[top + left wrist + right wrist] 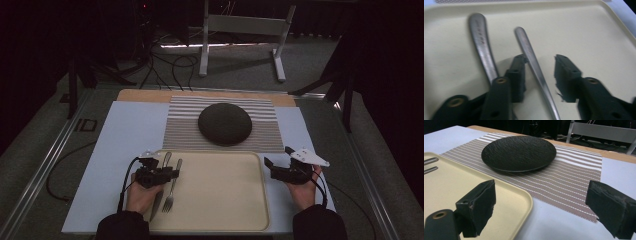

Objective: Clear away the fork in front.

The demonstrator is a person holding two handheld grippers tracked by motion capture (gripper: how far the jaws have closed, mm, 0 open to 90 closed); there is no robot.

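Observation:
A beige tray lies at the near side of the table, with a fork and a second metal utensil side by side on its left part. My left gripper hovers low over them, open. In the left gripper view its jaws stand on either side of the fork handle, which runs close to the left jaw; the wider handle lies outside them. My right gripper is open just off the tray's right edge, with nothing between its fingers.
A black textured plate sits on a striped placemat beyond the tray. A pale blue cloth covers the table. The tray's far right corner is close to the right gripper's left jaw.

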